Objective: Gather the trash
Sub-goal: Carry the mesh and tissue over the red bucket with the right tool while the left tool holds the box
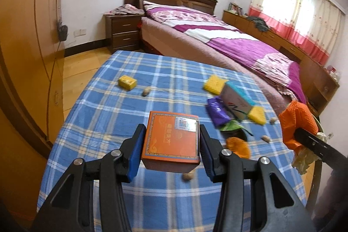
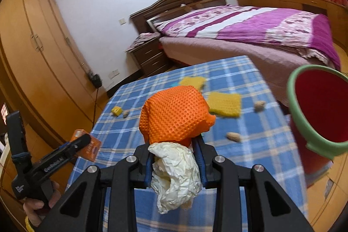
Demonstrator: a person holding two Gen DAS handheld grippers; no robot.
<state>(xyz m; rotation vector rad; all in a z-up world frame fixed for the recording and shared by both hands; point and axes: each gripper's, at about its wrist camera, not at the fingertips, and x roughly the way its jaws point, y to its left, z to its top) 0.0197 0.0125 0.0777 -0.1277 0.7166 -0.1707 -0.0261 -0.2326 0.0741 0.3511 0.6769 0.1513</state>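
My left gripper (image 1: 171, 140) is shut on an orange box (image 1: 171, 140) and holds it above the blue checked table (image 1: 108, 114); box and gripper also show in the right wrist view (image 2: 87, 145). My right gripper (image 2: 174, 151) is shut on an orange mesh wrapper (image 2: 174, 114) with crumpled white paper (image 2: 176, 177), held above the table; this bundle shows at the right of the left wrist view (image 1: 298, 121). A red bin with a green rim (image 2: 317, 105) stands just right of the table.
On the table lie yellow foam pieces (image 1: 127, 82) (image 2: 225, 104), peanuts (image 2: 233, 136) (image 1: 146, 91), a white and teal box (image 1: 236, 102), a purple wrapper (image 1: 217, 112), a dark leaf piece (image 1: 233, 129) and an orange scrap (image 1: 238, 146). A bed (image 1: 217, 36) stands beyond, wardrobes (image 2: 32, 47) to the left.
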